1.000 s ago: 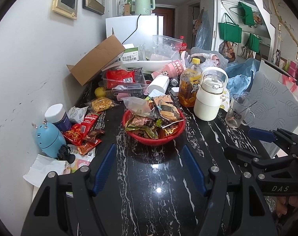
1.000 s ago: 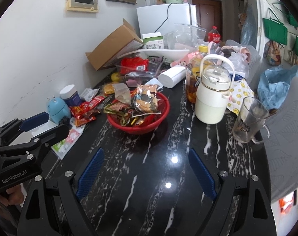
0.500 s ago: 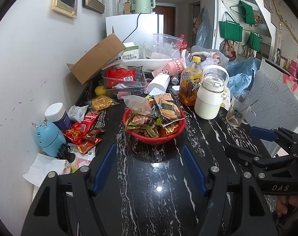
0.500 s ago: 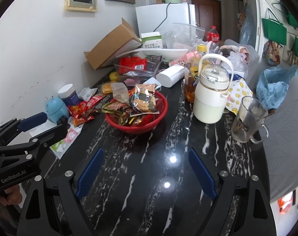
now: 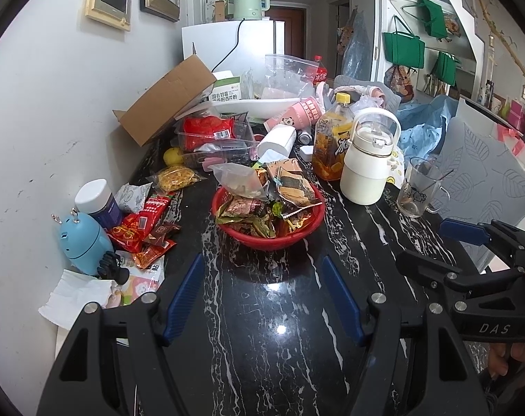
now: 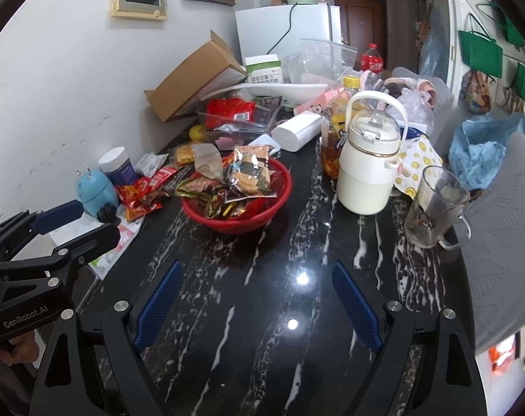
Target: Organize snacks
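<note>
Here the black marble table [image 5: 262, 346] fills most of both wrist views, its white-veined top bare directly under both grippers. Far ahead of them, at the table's end, stands a white fridge [image 5: 227, 41] with a pale green kettle [image 5: 248, 0] on top. Ahead and to the left of the left gripper [image 5: 262, 270], an opened cardboard box [image 5: 165, 100] leans against the wall. Ahead and to the right of it stands a cream jug with a loop handle [image 5: 366, 170], touching or just beside an amber drink bottle with a yellow cap [image 5: 332, 138] behind it. Straight ahead of the left gripper, just beyond its blue pads, sits the red basket [image 5: 269, 239] piled with snack packets [image 5: 290, 187]. From the right gripper [image 6: 255, 277] the same basket [image 6: 238, 218] lies ahead and slightly left. A glass mug [image 6: 432, 208] stands ahead and to the right of the right gripper, near the table edge. Ahead-left of the left gripper, against the wall, sits a small blue device [image 5: 84, 242], with a white-capped jar [image 5: 97, 201] just behind it. Loose red snack wrappers [image 5: 141, 225] lie between that device and the basket, on the table and outside it. Both grippers stand with jaws spread, nothing between the pads, and the right one spreads wider than the left.
</note>
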A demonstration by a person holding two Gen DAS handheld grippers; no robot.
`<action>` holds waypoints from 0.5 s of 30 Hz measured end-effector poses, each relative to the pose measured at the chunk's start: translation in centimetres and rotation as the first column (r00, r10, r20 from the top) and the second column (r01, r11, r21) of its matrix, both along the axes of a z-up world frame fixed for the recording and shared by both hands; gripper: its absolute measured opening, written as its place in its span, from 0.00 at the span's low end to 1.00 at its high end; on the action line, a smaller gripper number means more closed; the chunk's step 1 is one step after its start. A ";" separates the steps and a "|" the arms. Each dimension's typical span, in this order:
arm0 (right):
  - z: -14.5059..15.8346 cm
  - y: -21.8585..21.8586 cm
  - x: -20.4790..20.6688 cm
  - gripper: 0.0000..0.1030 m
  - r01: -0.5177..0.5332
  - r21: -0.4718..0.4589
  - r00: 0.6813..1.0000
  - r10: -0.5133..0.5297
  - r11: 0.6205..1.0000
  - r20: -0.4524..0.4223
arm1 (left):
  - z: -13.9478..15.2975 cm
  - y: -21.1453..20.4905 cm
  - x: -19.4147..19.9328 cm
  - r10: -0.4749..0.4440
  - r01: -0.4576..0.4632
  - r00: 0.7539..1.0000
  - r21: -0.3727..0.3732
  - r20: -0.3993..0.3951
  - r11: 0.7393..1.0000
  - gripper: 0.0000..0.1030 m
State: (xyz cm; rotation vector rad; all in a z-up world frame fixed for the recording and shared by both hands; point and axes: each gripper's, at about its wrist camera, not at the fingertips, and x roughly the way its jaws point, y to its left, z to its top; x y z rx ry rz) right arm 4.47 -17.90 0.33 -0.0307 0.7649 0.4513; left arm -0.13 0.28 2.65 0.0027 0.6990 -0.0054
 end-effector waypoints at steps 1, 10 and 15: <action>-0.1 0.0 0.0 0.86 0.003 -0.002 1.000 -0.003 1.000 -0.001 | -0.1 0.0 0.1 0.001 -0.001 1.000 0.001 -0.001 1.000 0.67; -0.7 0.2 0.2 0.86 0.014 -0.015 1.000 -0.014 1.000 -0.017 | -0.8 0.2 0.3 0.000 0.000 1.000 0.002 -0.008 1.000 0.67; -1.7 0.5 0.4 0.86 0.033 -0.037 0.999 -0.034 0.999 -0.026 | -2.2 0.7 0.6 0.001 -0.001 0.999 -0.004 -0.041 1.000 0.67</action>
